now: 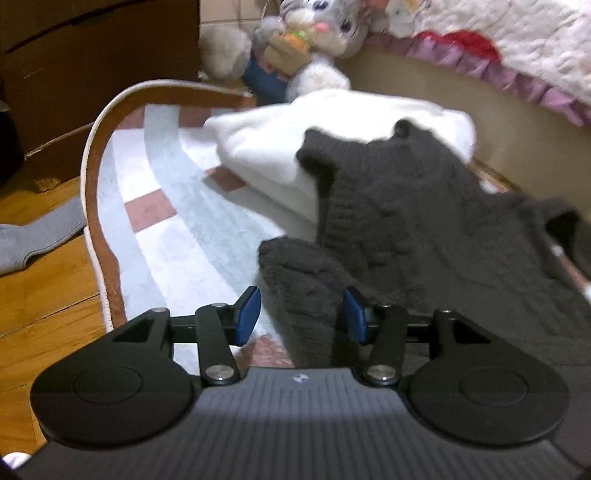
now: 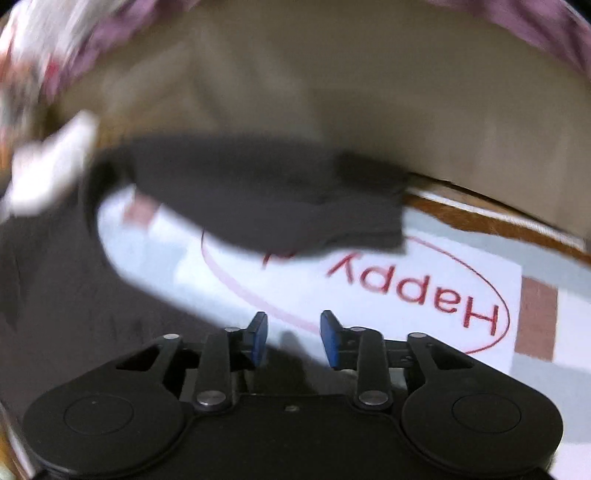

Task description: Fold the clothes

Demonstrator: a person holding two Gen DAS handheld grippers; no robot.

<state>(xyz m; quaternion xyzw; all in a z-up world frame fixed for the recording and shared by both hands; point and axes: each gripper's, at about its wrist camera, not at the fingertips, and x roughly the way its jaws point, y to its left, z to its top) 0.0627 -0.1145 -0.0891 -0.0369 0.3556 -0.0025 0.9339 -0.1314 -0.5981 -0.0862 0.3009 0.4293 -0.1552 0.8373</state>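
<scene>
Both tongs, left [image 1: 301, 315] and right [image 2: 293, 339], were black, with blue pads [image 1: 248, 315], silver pivot screws and round side discs. The left body was ribbed grey.

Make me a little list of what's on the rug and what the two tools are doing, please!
Dark garment: grey knitted sweater spread on the rug, partly over the white one
White garment: folded white cloth behind the sweater
Surface: patterned rug with the word "Happy"
Left tool: open, a sweater sleeve between its fingers
Right tool: open, holding nothing, above the rug
Nearby: plush bunny, grey sock on the wooden floor
</scene>
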